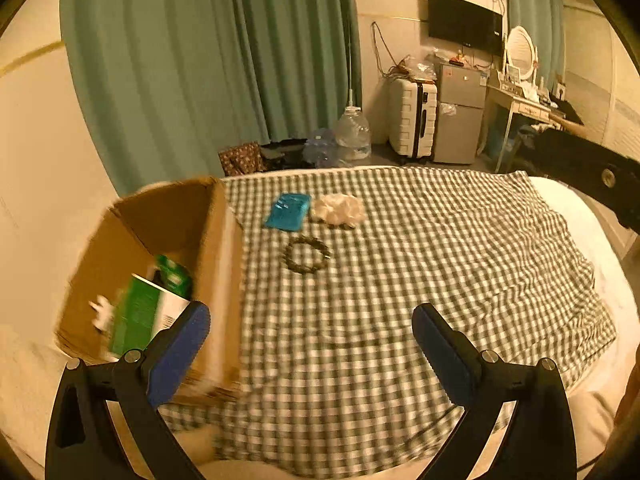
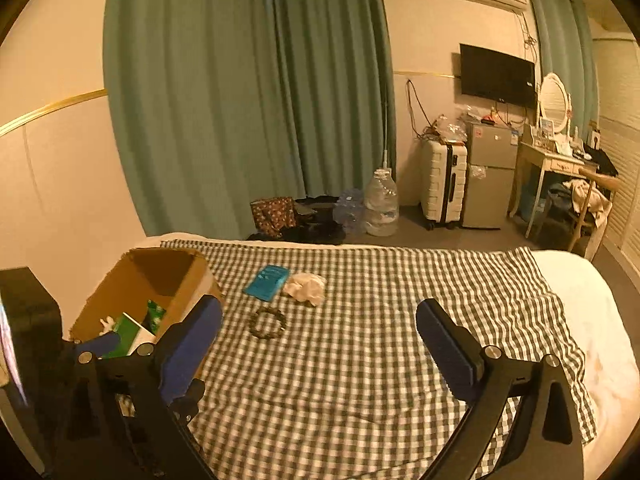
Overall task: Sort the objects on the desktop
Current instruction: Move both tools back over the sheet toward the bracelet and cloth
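Left hand-held gripper (image 1: 311, 334): jaws spread wide, nothing between the blue pads; it hangs over the near part of the checked cloth, its left finger overlapping the box's near right corner in its own view.
Right hand-held gripper (image 2: 319, 330): jaws wide apart and empty, over the near middle of the cloth; the left hand-held gripper shows at its lower left.
Open brown cardboard box (image 1: 120, 240): one, at the left edge of the bed, holding a green-and-white carton (image 1: 138, 320), a smaller green packet (image 1: 174, 274) and a small white item too blurred to name.
Flat teal blue pouch (image 2: 266, 282): one, on the cloth toward the far edge, just right of the box, ahead and left of both grippers.
Crumpled white cloth lump (image 2: 306, 287): one, touching or just beside the pouch's right side.
Dark beaded ring (image 2: 267, 322): one, nearer than the pouch, closest of the loose things to the grippers, apart from both.
Green-and-white checked cloth (image 2: 400, 320): covers most of the white bed (image 2: 580, 300); its right half and near strip lie bare up to the right edge.
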{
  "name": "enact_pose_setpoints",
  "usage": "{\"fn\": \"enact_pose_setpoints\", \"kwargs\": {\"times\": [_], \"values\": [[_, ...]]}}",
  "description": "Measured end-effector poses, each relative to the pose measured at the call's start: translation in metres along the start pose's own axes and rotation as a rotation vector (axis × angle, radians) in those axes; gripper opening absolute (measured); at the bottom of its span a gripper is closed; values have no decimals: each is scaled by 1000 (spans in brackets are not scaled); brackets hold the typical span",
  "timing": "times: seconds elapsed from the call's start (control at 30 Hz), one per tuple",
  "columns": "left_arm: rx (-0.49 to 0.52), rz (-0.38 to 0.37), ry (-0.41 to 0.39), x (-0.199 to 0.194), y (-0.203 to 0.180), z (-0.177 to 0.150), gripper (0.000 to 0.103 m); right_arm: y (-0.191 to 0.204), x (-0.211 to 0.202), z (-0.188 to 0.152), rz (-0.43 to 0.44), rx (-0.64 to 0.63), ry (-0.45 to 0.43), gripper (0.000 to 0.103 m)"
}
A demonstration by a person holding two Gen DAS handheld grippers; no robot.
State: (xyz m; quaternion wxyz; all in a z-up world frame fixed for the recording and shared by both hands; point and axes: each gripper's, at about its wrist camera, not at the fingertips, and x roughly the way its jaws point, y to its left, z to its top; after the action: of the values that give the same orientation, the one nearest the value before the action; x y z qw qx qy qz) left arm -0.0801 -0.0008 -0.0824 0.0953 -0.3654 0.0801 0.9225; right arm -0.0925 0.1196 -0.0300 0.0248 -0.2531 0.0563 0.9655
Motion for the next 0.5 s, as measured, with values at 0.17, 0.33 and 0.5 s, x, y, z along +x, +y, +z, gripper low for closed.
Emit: {"fn": "enact_pose_setpoints", "kwargs": {"times": [0.17,0.33,0.5], "values": [[-4,0,21,28,-27,-11,103,-34,11,-20,1,28,16,98],[39,23,33,66,-51,-19,103,-58,28,-46,-28,44,24,98],[-77,43,71,116,-33,-23,103,-78,52,-73,-36,72,44,98]]}}
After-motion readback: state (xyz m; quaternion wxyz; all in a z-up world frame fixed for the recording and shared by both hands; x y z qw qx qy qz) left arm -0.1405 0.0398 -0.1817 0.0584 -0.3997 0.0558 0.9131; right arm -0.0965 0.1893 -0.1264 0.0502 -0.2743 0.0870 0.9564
